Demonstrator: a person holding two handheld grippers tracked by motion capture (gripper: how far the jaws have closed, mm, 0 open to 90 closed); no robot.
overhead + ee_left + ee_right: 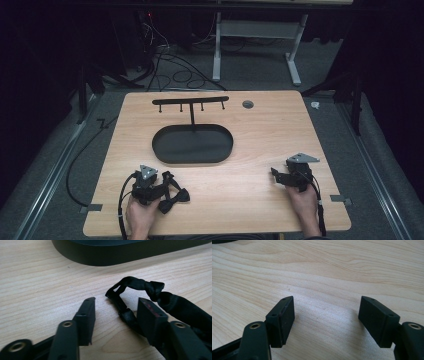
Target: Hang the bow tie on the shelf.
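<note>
Desk (240,175) of pale wood grain carries the whole scene, and the work looks barely begun. The black satin bow tie with its thin strap (173,192) lies at about seven o'clock on the desk, just beside your left gripper (150,186). The black oval tray with its upright hook rack (192,143) sits at the centre toward twelve o'clock, holding nothing, its hooks bare. If the bow tie is meant for that stand, the pick-up, the carry and the hanging are all left to do.

Your left gripper (116,311) stands moderately wide, holding nothing. Your right gripper (283,177) rests at five o'clock, well apart from the bow tie.

The left gripper view shows what the high view blurs: the strap of the bow tie (152,288) loops between the jaws, with its knot just past the right-hand jaw, and the tray's wall (100,255) lies near ahead. The right gripper view shows your right gripper (325,315) spread wide over bare wood.
</note>
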